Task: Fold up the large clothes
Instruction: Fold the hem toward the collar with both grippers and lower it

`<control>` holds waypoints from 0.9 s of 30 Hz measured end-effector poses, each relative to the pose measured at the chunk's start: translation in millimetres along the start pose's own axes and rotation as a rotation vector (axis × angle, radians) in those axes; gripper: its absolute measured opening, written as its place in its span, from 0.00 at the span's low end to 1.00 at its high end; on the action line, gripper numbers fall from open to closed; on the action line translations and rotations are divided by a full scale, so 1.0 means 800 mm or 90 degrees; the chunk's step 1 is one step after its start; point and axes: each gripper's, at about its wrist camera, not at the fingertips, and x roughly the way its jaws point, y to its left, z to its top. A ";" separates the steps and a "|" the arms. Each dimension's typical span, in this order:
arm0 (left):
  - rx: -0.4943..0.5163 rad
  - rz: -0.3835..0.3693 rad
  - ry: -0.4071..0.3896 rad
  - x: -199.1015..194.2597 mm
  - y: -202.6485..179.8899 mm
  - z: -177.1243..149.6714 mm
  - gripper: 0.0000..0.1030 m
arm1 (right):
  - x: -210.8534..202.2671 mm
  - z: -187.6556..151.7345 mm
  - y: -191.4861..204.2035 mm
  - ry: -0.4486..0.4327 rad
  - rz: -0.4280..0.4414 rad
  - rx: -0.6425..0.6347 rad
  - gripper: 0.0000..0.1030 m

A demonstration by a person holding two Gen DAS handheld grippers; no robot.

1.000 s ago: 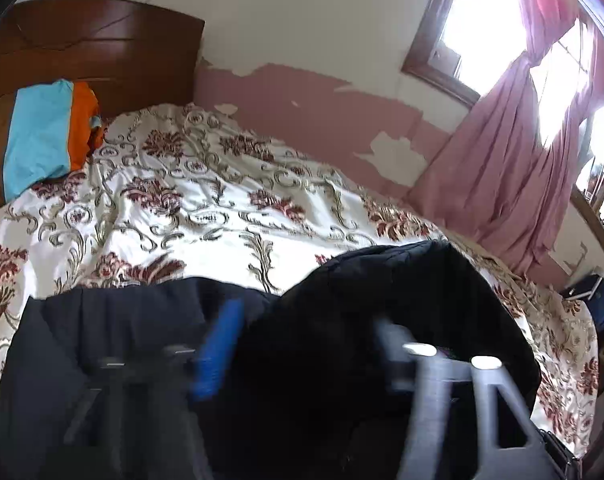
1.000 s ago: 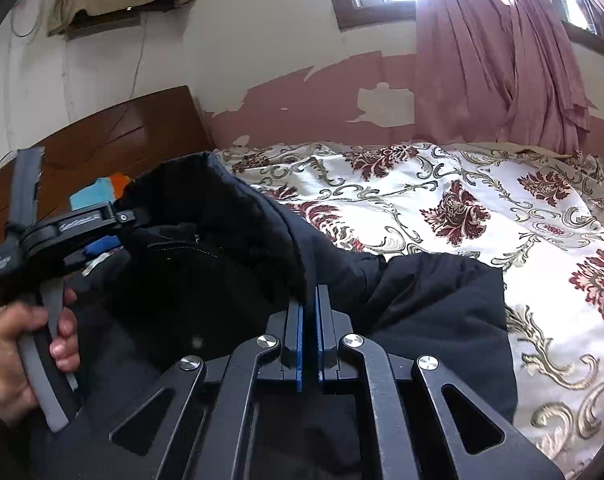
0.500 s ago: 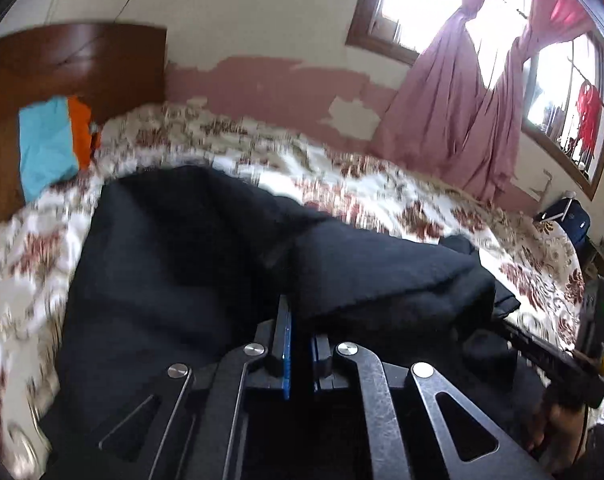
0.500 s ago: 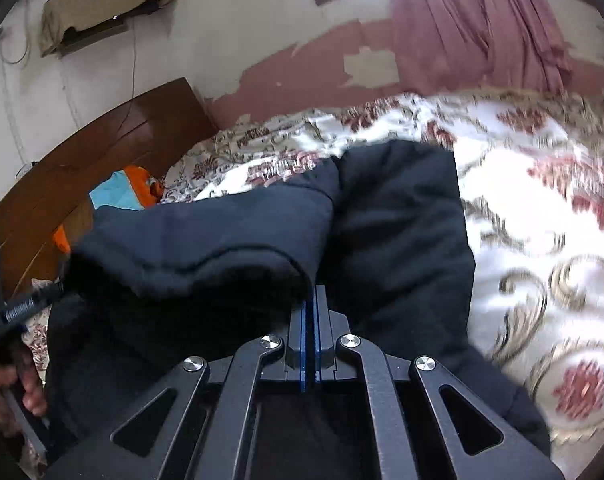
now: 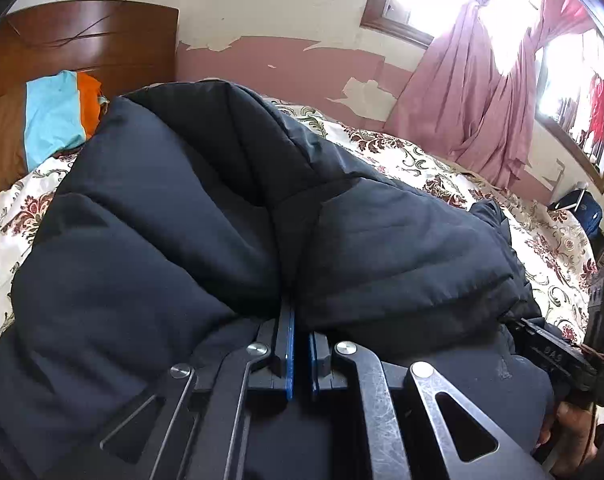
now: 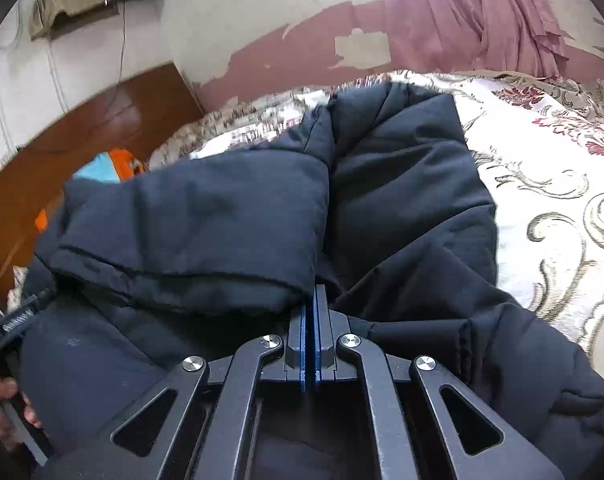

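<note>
Pinching dark puffer jacket (image 5: 189,216) w/ both grippers, over floral bedspread (image 6: 550,184)

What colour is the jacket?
Dark navy, nearly black jacket; the right wrist view shows it best.

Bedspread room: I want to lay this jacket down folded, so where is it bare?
Bare floral bedspread lies right of the dark jacket, toward the pink curtain. Crowded by the headboard, where blue-orange clothes lie.
</note>
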 end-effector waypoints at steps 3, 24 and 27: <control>0.005 -0.002 0.000 -0.003 -0.002 0.000 0.06 | -0.045 0.003 0.005 -0.071 -0.022 0.005 0.04; 0.084 -0.107 -0.085 -0.080 -0.023 0.007 0.09 | 0.040 0.026 0.039 -0.006 0.116 -0.059 0.04; 0.094 -0.113 -0.087 -0.081 -0.051 0.027 0.09 | 0.048 0.021 0.025 -0.002 0.137 -0.031 0.04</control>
